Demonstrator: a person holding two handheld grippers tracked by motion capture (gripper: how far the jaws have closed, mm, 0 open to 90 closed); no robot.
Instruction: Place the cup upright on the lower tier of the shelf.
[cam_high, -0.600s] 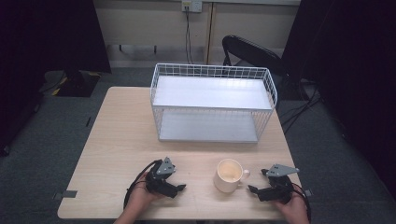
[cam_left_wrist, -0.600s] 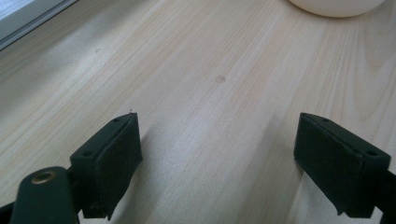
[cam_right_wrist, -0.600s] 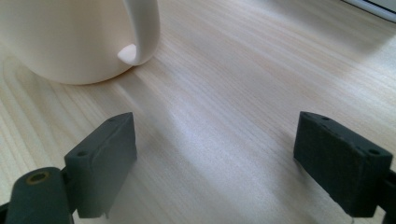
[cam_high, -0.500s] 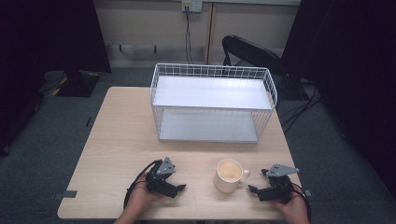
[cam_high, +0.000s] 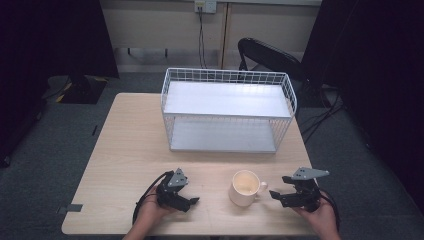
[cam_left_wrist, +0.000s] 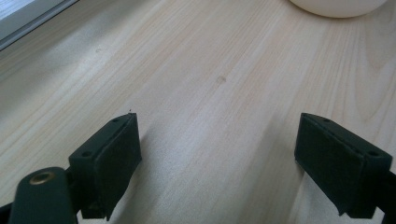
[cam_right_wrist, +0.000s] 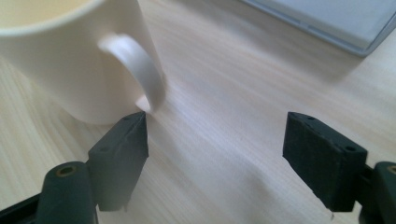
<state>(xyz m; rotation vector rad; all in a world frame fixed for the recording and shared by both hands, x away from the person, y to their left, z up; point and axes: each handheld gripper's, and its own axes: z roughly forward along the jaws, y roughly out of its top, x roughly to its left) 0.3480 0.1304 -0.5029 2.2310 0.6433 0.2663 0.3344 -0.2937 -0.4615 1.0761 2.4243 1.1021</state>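
Cream mug (cam_high: 245, 187), white wire rack (cam_high: 227, 109), pale woodgrain table (cam_high: 125, 145).

mug (cam_left_wrist: 337, 6) cropped at top edge

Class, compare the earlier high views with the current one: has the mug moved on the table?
No. The mug sits at the same spot in front of the wire basket, between both grippers.
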